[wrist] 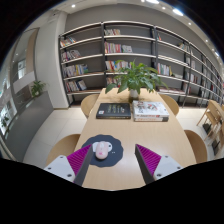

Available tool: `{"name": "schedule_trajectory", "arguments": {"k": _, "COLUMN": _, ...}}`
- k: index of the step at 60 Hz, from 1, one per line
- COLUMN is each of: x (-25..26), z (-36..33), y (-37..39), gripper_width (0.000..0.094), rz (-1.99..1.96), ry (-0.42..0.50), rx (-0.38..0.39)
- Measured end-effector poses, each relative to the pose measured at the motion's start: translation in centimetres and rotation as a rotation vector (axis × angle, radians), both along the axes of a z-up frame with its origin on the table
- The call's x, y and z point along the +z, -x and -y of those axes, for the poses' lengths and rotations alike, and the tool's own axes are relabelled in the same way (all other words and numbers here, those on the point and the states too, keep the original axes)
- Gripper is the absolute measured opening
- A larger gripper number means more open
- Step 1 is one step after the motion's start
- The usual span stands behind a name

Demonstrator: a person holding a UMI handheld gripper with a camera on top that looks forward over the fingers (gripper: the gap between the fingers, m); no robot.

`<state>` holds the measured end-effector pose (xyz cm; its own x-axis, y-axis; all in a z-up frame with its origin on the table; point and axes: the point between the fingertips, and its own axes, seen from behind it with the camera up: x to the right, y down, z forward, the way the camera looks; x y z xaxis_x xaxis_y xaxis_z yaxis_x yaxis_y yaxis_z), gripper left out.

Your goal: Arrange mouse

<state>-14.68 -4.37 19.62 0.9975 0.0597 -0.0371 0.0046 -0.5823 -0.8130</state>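
A pale pink-white mouse point(101, 150) lies on a dark round mouse mat point(104, 152) on a light wooden table point(140, 135). My gripper point(111, 161) is open, with its two magenta pads point(150, 158) spread wide. The mouse sits just ahead of the left finger point(75, 163), close to its tip and a little inside it. Nothing is held between the fingers. The mat's near edge reaches down between the fingertips.
Farther along the table lie a dark book point(113, 111) and a light book point(150, 110), with a potted plant point(137, 77) behind them. Wooden chairs point(196, 143) stand around the table. Bookshelves point(110, 55) fill the back wall.
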Motion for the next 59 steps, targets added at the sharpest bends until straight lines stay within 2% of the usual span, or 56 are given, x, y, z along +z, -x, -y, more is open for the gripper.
{"name": "schedule_trajectory", "arguments": {"k": 29, "x": 0.2, "z": 13.3, "y": -9.2, "gripper_width": 0.0855, "rz": -0.006, "ry": 0.005, "rx": -0.061}}
{"name": "schedule_trajectory", "arguments": {"k": 59, "x": 1.6, "z": 15.3, "y": -11.5, "gripper_width": 0.0851, "rz": 0.008, "ry": -0.048, "rx": -0.074}}
